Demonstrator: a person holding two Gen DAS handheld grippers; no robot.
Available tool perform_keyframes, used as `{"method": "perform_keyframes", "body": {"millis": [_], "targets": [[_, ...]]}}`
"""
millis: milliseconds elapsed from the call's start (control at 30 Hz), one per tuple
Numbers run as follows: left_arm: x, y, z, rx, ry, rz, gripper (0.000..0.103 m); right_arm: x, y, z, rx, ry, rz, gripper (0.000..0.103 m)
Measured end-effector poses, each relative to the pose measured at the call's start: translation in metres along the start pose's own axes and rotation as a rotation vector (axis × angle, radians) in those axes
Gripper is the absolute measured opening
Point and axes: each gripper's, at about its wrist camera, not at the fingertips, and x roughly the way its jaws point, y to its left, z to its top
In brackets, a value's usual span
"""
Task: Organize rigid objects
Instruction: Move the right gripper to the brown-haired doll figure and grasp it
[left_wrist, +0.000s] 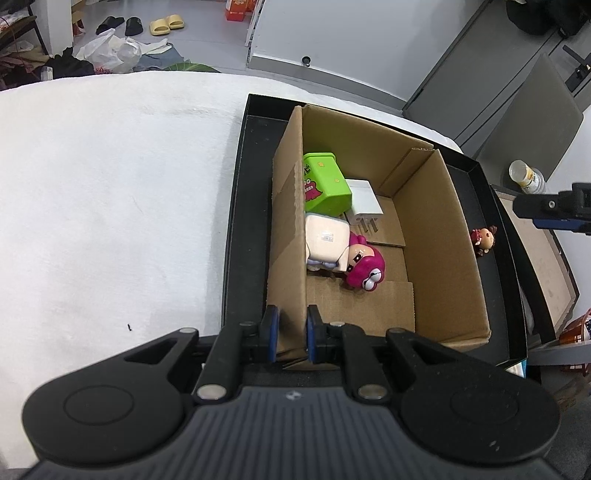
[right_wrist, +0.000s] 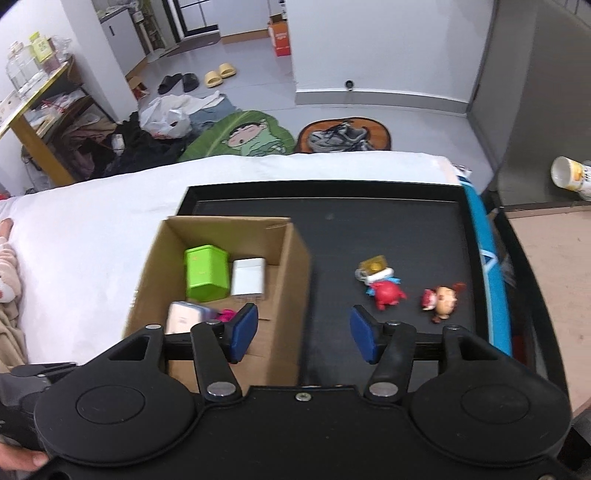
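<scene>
Now, left fingers (left_wrist: 290, 328) clamped on brown cardboard box (left_wrist: 436, 236) wall, right fingers (right_wrist: 302, 332) apart, empty.

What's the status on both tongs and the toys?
Left tongs shut on cardboard box wall. Right tongs open, empty, above box edge. Red figurine and brown-haired figurine on black tray, nothing blocking them.

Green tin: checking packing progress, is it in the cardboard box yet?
In: the green tin sits inside the cardboard box, beside a white block.
</scene>
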Motion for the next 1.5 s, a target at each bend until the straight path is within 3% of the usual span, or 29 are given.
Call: {"method": "perform_keyframes", "body": {"millis": [200, 600, 700, 1500], "targets": [[0.0, 0.0, 0.0, 0.003, 0.001, 0.006, 0.014, 0.01, -0.032, -0.003, 0.057, -0.001, -0.04, 0.065], [0.0, -0.004, 0.001, 0.019, 0.005, 0.02, 0.014, 0.047, -0.086, -0.007, 0.205, -0.004, -0.095, 0.065], [0.0, -0.004, 0.001, 0.02, 0.005, 0.019, 0.014, 0.06, -0.097, -0.006, 0.242, 0.0, -0.125, 0.061], [0.007, -0.006, 0.002, 0.034, 0.02, 0.041, 0.014, 0.118, -0.111, -0.001, 0.19, 0.087, -0.214, 0.052]]}}
